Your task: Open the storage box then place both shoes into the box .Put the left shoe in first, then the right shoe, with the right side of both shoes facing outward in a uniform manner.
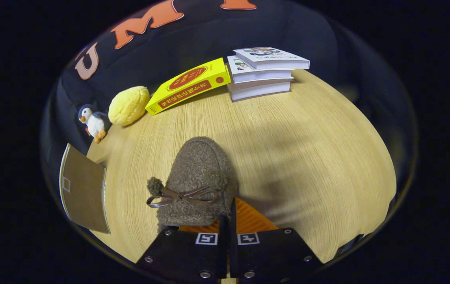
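Note:
A fuzzy brown shoe (pixel 199 177) with a dark bow and a pompom points away from me, just ahead of the fingers. My gripper (pixel 227 219) is shut on the shoe's rear rim, with the jaws almost together on the thin wall. The shoe's shadow falls on the wooden table (pixel 307 157) to its right, so it seems to hang slightly above the surface. To the left of the shoe, at the table's edge, stands the brown storage box (pixel 83 189), showing one flat brown face with a pale rim. Whether it is open I cannot tell.
Beyond the shoe, at the far side of the table, lie a stack of three books (pixel 264 73) and a yellow book (pixel 189 85) leaning on it. A yellow plush bun (pixel 129 105) and a small penguin toy (pixel 93 122) sit at the far left.

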Tool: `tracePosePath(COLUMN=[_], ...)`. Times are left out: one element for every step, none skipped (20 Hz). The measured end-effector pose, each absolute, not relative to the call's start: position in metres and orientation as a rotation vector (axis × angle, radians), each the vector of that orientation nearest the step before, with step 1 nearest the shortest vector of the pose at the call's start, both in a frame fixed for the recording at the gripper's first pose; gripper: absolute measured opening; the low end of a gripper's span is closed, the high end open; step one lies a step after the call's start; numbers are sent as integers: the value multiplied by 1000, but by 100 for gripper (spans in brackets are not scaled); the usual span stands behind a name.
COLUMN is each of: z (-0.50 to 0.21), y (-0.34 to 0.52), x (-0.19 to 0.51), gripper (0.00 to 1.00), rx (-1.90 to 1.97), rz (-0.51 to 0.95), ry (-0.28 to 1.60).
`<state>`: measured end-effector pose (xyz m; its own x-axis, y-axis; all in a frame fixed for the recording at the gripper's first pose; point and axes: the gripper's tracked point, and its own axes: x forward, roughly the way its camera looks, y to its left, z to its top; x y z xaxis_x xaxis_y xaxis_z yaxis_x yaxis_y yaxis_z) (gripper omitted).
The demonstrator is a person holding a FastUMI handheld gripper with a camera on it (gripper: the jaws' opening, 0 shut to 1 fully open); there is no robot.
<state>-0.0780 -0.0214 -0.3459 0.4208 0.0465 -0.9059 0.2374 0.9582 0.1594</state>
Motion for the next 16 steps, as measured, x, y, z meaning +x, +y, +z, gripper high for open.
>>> tracePosePath(z=[-339,-331,-321,-313,-303,-294,-284,-273,-262,-252,-242,-234,-226,-219,-213,-209], y=[-18,-16,-13,-9,-4,2,10,19,30,42,54,67,82,96,110,124], x=[-76,-73,-70,-69,-67,-64,-62,-59,-56,-53,-50,-48,-44,-41,-38,-35], gripper=[4,4,4,4,4,4,4,3,4,4,4,4,4,4,4,4], rx=[307,324,323,313,301,292,292,294,296,292,285,280,280,283,282,278], rz=[-122,-129,-133,-136,-133,-130,-128,-120,-112,-101,-90,-76,-64,-50,-38,-25], ry=[1123,1099,1085,1077,1070,1062,1055,1047,1040,1034,1029,1026,1022,1019,1018,1020])
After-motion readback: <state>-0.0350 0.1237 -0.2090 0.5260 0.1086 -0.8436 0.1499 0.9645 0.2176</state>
